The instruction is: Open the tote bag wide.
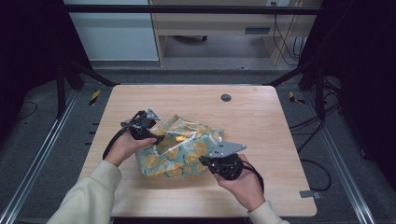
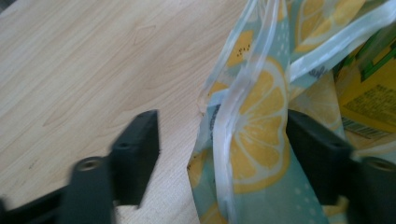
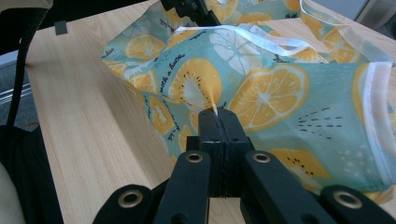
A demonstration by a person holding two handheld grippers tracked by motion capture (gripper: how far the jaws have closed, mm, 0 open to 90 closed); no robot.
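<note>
A bag (image 1: pixel 180 151) with orange and lemon pictures lies in the middle of the wooden table (image 1: pixel 261 121). The right gripper (image 3: pixel 218 116) is clamped tight on a fold of the bag's side, likely to keep it from sliding. The left gripper (image 2: pixel 219 140) is at the bag's open top. Its jaws stand apart, with the rim (image 2: pixel 233 102) and its pale edge between them, not pinched yet. A yellow box (image 2: pixel 369 93) peeks out inside.
</note>
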